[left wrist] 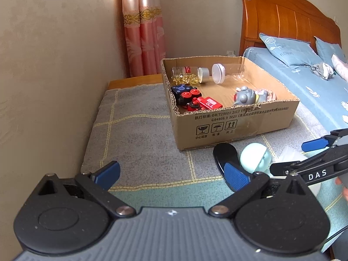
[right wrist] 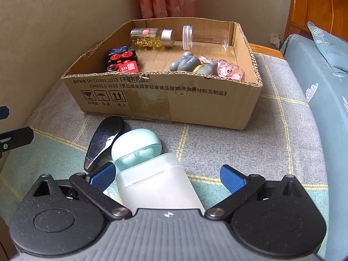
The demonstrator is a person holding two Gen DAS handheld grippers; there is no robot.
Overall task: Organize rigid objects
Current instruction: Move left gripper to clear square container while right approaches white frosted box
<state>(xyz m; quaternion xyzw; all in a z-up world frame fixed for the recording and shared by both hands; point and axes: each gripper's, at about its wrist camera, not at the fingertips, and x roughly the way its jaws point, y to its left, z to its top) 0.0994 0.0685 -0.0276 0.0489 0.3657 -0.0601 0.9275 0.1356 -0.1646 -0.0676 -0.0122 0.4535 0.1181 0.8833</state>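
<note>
A cardboard box (left wrist: 237, 121) (right wrist: 195, 100) stands on the checked mat and holds two jars, red-and-black toy cars (left wrist: 195, 100) (right wrist: 122, 61), a grey toy (left wrist: 245, 96) (right wrist: 189, 64) and a pink item. In front of it lie a black glossy object (right wrist: 106, 139) (left wrist: 224, 154), a mint earbud case (right wrist: 134, 145) (left wrist: 255, 156) and a frosted white container (right wrist: 156, 184). My right gripper (right wrist: 167, 178) is open, its fingers on either side of the white container. My left gripper (left wrist: 171, 174) is open and empty over the mat, left of these objects.
A beige wall runs along the left. A bed with blue bedding (left wrist: 304, 82) and a wooden headboard (left wrist: 282, 15) lies to the right. A pink curtain (left wrist: 143, 28) hangs behind the box. The mat (left wrist: 134, 134) covers a low wooden stand.
</note>
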